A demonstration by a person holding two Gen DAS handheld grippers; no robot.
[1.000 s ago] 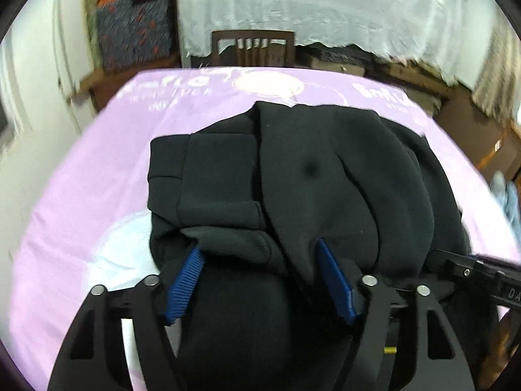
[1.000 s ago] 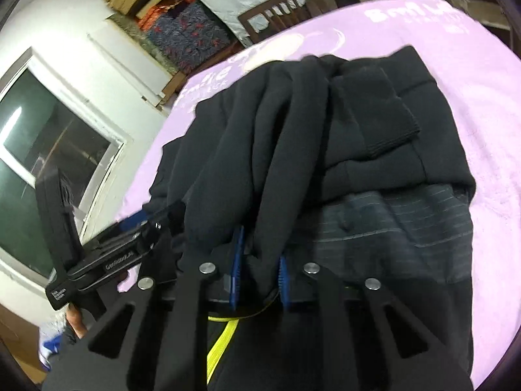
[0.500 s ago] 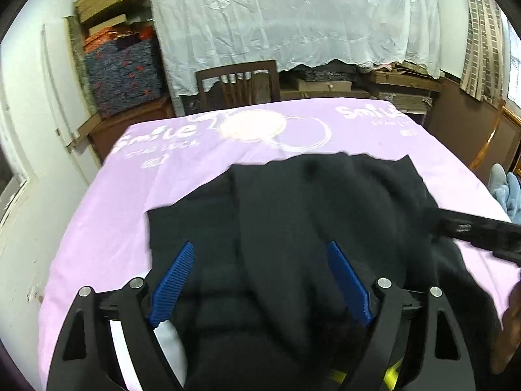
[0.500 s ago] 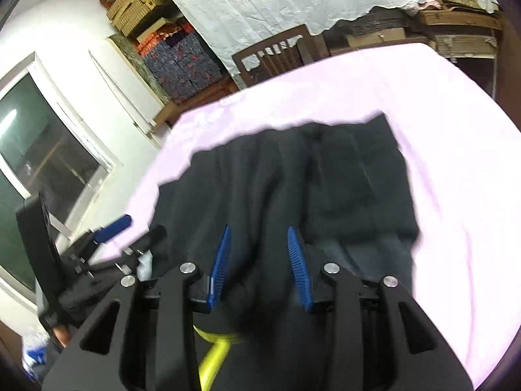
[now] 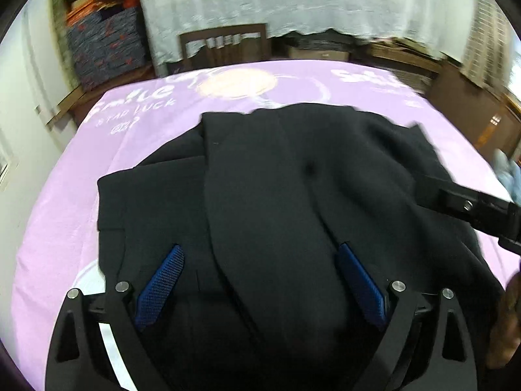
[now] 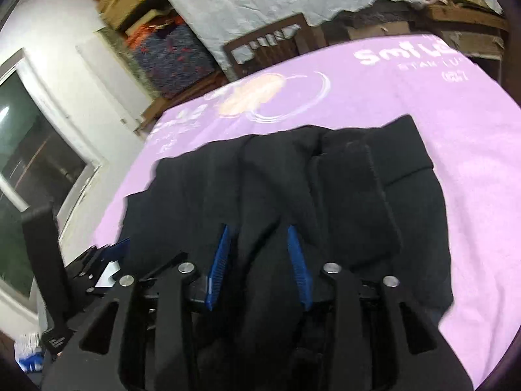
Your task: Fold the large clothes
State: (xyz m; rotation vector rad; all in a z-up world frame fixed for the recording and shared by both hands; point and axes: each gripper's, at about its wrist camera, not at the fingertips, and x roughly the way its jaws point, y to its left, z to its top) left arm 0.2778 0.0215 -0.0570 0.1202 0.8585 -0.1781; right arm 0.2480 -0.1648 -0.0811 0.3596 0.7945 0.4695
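garment: black sweatshirt-type garment (image 5: 293, 202) lies bunched in thick folds on the surface, near edge closest to both cameras – a ribbed cuff or hem band shows on its right part in the right wrist view (image 6: 368, 176)
surface: covered by a lilac cloth (image 5: 65, 189) with white "Smile" lettering and a pale round print; garment sits on the near half, far half bare
left tongs: (image 5: 260, 280) jaws wide and opening; blue pads (image 5: 162, 280) stand on either side of a thick fold of the garment, fabric between them but pads not pressing on it – nothing gripped
right tongs: (image 6: 260, 264) jaws part-way apart and opening; a ridge of black fabric runs up between the blue pads (image 6: 298, 270), pads look clear of it, no grip
tongs relative: right tongs' black body shows at the right edge of the left wrist view (image 5: 475, 208), over the garment's right side; left tongs show at the lower left of the right wrist view (image 6: 97, 260), beside the garment's left edge
hand: part of a hand at the right edge of the left wrist view (image 5: 508, 319), blurred
background: wooden chair (image 5: 224, 45) at the far edge of the surface, white lace cloth (image 5: 293, 0) hanging behind it, stacked patterned textiles (image 5: 104, 42) at left, window (image 6: 29, 176) at left in the right wrist view
image quality: motion blur in both views, fine detail of folds hard to tell
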